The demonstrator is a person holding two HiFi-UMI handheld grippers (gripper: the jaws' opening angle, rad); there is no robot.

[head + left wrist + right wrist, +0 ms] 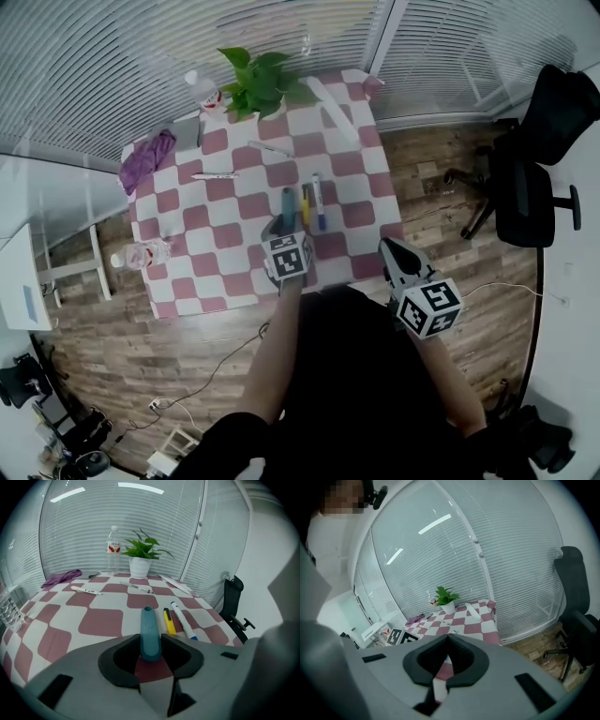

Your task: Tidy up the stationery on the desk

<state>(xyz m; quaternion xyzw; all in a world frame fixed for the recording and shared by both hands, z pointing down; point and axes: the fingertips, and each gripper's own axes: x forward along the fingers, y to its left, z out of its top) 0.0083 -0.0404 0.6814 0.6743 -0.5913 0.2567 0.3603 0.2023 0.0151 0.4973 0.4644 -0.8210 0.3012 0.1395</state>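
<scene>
The teal, rounded plastic stationery piece (149, 632) sits near the front middle of the worktop (101, 620), which is covered by a pink-and-white checked cloth. The jaws of the left gripper (151, 645) hold this teal piece by its near end, one pad against each side. Its far end points away towards the window blinds. Whether that end rests on the cloth or hangs just above it cannot be told.

Just beside it on the right lies a slim yellow pen (169, 621), and next to that a white marker with a blue cap (183, 621). All three run roughly parallel. Farther back are two thin white pens (86, 590), a potted green plant in a white pot (140, 559), a clear water bottle (112, 548) and a crumpled purple cloth (61, 578).

The right gripper (446, 641) is off the worktop's near right corner, with its jaws closed on nothing.

The grip is at one end only, so the teal piece could probably swing or droop. If released carelessly, its rounded body may roll into the yellow pen and disturb the row. A low jaw could also snag the checked cloth and shift everything on it.
</scene>
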